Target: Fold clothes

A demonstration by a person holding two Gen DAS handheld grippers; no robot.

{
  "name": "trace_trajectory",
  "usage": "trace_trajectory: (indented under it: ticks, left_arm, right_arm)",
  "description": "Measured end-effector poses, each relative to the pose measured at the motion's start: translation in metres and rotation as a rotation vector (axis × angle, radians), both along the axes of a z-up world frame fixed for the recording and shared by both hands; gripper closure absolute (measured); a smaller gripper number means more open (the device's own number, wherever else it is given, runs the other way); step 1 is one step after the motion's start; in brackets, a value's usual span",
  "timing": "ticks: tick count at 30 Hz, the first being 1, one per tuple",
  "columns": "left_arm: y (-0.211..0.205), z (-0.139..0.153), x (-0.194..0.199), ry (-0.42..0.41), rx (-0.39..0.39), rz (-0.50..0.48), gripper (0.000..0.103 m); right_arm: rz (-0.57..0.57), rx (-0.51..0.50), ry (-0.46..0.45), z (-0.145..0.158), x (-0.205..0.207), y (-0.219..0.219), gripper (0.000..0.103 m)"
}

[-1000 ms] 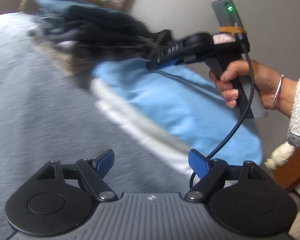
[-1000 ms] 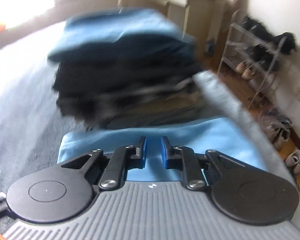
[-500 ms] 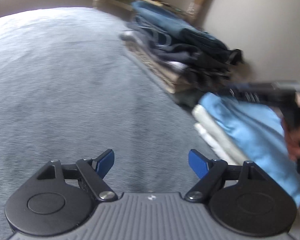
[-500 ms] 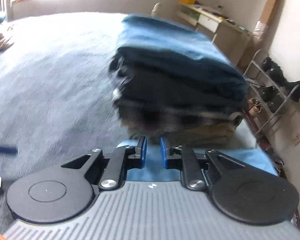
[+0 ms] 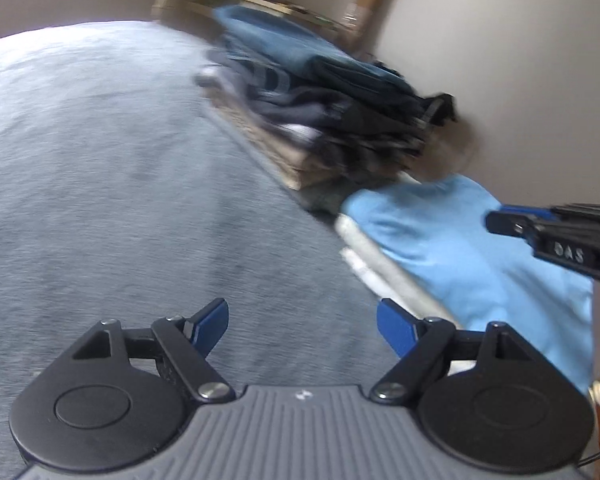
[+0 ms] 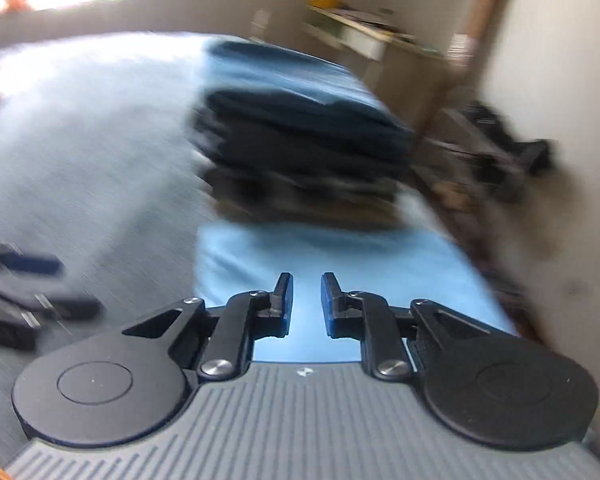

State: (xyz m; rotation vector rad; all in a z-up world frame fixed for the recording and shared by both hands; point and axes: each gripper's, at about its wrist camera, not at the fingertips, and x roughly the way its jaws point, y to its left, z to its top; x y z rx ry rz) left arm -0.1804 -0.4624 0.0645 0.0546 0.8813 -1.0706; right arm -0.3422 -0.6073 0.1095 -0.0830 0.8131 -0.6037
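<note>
The left gripper (image 5: 302, 322) has its two blue fingers (image 5: 209, 325) spread far apart, and nothing is between them. It hangs over the gray blanket (image 5: 100, 184), which fills the picture from about 8 o'clock up to 12 o'clock in the left wrist view. The light blue cloth (image 5: 452, 240) lies folded at about 3 o'clock in that view, on top of a white cloth (image 5: 384, 268) whose edge sticks out on the side near the gripper. Just past it, at about 1 o'clock, sits the tall pile of folded clothes (image 5: 324, 108), with dark ones in the middle, a tan one at the bottom and a blue one on top. The pile looks smeared, so the single pieces are hard to tell apart. The right gripper (image 5: 500, 222) pokes in from the 3 o'clock edge and sits above the light blue cloth. In the right wrist view, the right gripper (image 6: 305, 304) has its fingers a little way apart with a small gap, and they do not pinch anything. The light blue cloth (image 6: 340, 256) shows through the gap and spreads out right under and ahead of the fingers. The pile (image 6: 300, 128) stands at 12 o'clock, right behind the cloth. At 9 o'clock the left gripper (image 6: 24, 284) shows as a dark blur over the blanket (image 6: 92, 128). A shelf with clutter (image 6: 360, 28) stands by the wall at 1 o'clock.
</note>
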Motion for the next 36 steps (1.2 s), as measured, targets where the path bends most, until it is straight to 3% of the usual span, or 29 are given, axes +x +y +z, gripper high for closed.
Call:
trace_trajectory:
  ticks: [5,11,20,31,36]
  left_arm:
    - [-0.007,0.003,-0.023,-0.009,0.015,-0.076,0.021]
    - [-0.003,0.009,-0.045,-0.031,0.037,-0.12,0.021]
    - [0.002,0.023,-0.063,-0.078,0.04,-0.14,0.02]
    - [0.003,0.023,-0.064,-0.078,0.05,-0.135,0.02]
    - [0.0,0.021,-0.066,-0.091,0.033,-0.143,0.02]
  right_arm:
    - [-0.158,-0.061,0.116,-0.003,-0.043,-0.002,0.088]
    - [-0.32,-0.108,0.139,-0.007,-0.08,-0.02,0.088]
    - [-0.332,-0.185,0.13,-0.001,-0.093,-0.014,0.088]
    - [-0.315,-0.196,0.127,-0.007,-0.08,-0.018,0.088]
    - [-0.331,-0.154,0.083,-0.011,-0.083,-0.028,0.088]
